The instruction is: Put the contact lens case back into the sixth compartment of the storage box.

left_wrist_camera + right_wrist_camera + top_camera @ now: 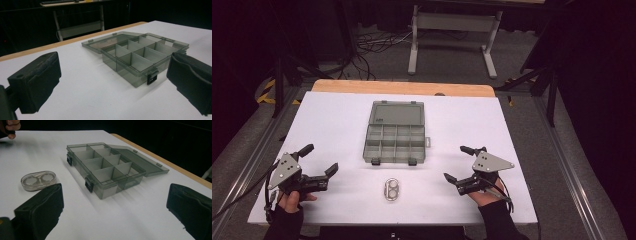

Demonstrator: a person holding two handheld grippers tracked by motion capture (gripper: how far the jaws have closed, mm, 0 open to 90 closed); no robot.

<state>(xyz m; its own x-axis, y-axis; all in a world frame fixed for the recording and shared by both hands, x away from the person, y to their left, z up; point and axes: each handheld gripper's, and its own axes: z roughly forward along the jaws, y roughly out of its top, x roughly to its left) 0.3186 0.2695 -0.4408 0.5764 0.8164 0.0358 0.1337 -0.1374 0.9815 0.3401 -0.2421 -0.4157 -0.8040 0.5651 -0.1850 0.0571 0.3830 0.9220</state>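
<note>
The left gripper (318, 161) was wide open with nothing in it, low over the near left part of the white surface (337, 125). The right gripper (456, 165) was wide open too and held nothing, over the near right part. Between them, close to the near edge, lay a small clear case with two round cups (392, 189). It touched neither gripper.

Past it, in the middle of the surface, sat a grey see-through box (395, 142) with little compartments. Its lid (396, 112) lay open flat on the far side. Nothing stood between the grippers and the small case or the box.

It was hard to tell if anything lay in the compartments. In the right gripper view, the person's other hand (10, 127) was cut off at the top left corner.

The surface had a wooden strip (402, 88) along its far edge. The room behind was dark, with a pale metal stand (452, 35) and cables (372, 42) on the grey floor.
</note>
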